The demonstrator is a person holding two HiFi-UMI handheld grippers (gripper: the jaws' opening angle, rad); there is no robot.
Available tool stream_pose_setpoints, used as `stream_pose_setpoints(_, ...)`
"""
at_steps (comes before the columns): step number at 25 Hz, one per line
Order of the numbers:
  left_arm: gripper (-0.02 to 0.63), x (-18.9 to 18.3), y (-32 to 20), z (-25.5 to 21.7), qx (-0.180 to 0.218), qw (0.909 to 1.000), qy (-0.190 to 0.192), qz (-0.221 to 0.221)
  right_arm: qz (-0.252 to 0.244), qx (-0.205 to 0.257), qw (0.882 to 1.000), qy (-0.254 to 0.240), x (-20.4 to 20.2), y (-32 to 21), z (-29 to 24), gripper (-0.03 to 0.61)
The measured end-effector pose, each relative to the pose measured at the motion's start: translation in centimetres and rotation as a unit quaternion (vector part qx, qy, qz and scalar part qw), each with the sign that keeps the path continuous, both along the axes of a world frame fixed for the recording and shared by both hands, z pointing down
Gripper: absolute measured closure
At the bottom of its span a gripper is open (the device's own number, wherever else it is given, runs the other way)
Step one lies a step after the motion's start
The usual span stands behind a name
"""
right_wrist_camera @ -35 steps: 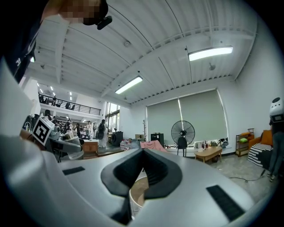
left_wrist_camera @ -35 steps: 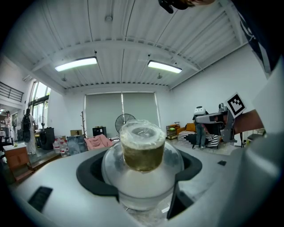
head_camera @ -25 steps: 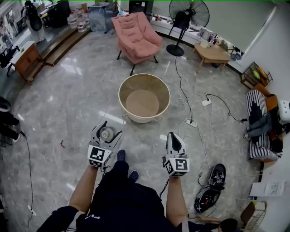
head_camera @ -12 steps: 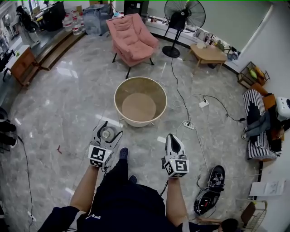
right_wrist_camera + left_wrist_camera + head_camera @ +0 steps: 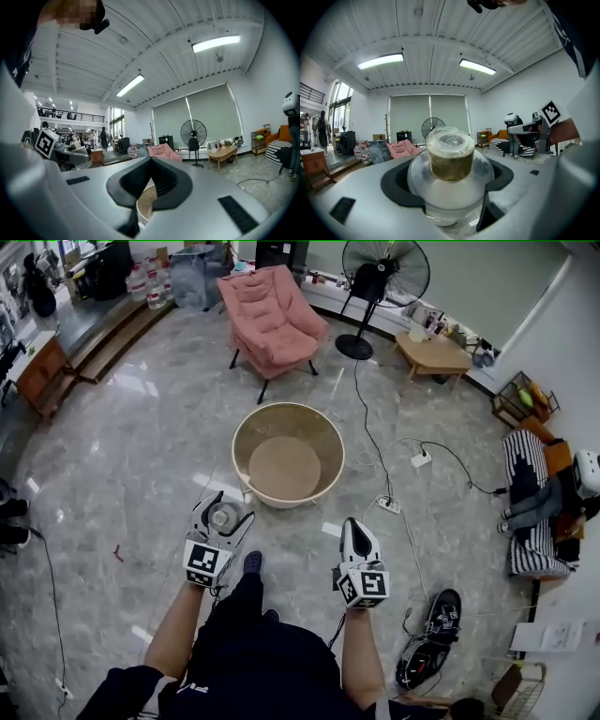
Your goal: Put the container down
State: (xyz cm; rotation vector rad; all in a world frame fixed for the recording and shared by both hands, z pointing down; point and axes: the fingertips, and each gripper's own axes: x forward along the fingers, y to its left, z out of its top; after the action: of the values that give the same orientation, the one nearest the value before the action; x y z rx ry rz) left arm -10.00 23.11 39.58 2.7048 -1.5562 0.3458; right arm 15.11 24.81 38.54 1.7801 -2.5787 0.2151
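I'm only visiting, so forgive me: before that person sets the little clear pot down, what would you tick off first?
1. Grip: the left gripper's jaws clamp the clear pot on both sides: ok.
2. Pot upright, top covered: ok.
3. Right gripper with jaws shut, empty, apart from the pot: ok.
4. Pot low enough to let go: not ok, it is held high above the floor.
5. Landing spot: the round tub ahead is empty, but whether it is the target: cannot tell.
6. Power strip lies right of the tub, off the path: ok.
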Motion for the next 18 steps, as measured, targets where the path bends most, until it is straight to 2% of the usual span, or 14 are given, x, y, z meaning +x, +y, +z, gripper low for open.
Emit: stream_pose_setpoints(18,0.258,-1.1,-9.1,0.5,0.0,1.0,0.003,0.004,-0.015,-0.012,1.0,0.011,-2.9,-8.8,0.5,0.554)
